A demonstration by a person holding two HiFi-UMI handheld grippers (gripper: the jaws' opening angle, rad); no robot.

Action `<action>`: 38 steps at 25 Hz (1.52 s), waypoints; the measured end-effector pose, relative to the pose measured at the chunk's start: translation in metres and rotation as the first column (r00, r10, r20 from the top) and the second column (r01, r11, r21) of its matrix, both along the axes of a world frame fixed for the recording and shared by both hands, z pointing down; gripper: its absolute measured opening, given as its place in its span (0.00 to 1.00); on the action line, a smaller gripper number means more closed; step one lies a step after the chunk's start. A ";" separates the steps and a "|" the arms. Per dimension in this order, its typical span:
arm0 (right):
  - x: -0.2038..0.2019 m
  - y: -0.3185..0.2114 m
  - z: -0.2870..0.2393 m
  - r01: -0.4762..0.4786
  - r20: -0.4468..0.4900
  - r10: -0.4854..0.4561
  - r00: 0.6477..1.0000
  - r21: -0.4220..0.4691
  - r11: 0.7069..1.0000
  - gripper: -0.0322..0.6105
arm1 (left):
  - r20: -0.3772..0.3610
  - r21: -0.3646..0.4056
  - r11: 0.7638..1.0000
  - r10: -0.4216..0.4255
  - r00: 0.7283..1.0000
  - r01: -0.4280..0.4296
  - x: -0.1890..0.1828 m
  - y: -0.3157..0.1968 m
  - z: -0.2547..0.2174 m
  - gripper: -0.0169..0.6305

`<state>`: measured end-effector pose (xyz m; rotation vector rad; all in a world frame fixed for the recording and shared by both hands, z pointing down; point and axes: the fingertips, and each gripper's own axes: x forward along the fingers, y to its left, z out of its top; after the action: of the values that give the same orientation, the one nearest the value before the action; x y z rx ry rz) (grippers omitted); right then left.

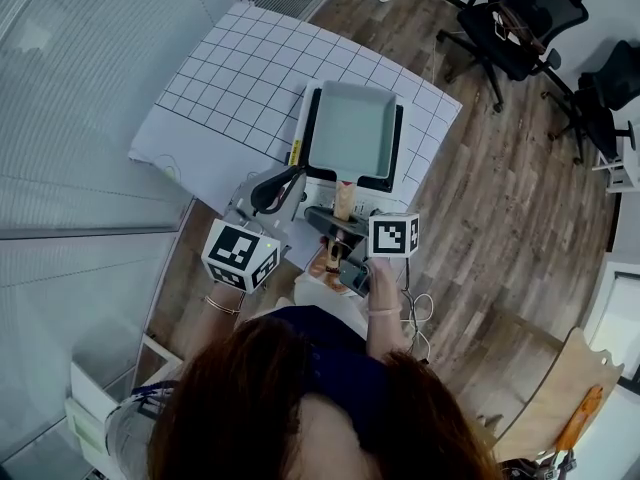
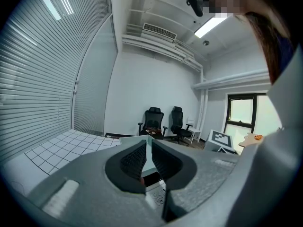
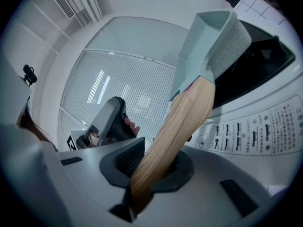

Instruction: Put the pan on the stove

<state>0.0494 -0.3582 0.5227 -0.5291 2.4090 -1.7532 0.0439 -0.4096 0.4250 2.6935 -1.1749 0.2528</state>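
Item: pan (image 1: pixel 352 128), apparently set on the stove (image 1: pixel 311 128), wooden handle (image 3: pixel 184 122) clamped in my right gripper (image 3: pixel 154 167); my left gripper (image 2: pixel 147 157) closed on nothing; release outstanding.

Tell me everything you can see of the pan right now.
The pan is rectangular, pale grey-green, shallow and empty, with a speckled outside and a light wooden handle. It lies level over the black top of the stove, handle toward the person, clamped between the fingers of the right gripper. Whether it rests fully on the stove is unclear.
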 end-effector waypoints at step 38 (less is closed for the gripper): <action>0.010 -0.001 0.007 -0.101 0.040 0.102 0.994 -0.019 0.995 0.36 | -0.006 0.014 1.000 0.010 1.000 -0.010 -0.011 0.020 -0.006 0.09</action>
<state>0.0590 -0.3593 0.5297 -0.6005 2.2989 -1.7273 0.0328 -0.3901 0.4192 2.7109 -1.1668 0.2386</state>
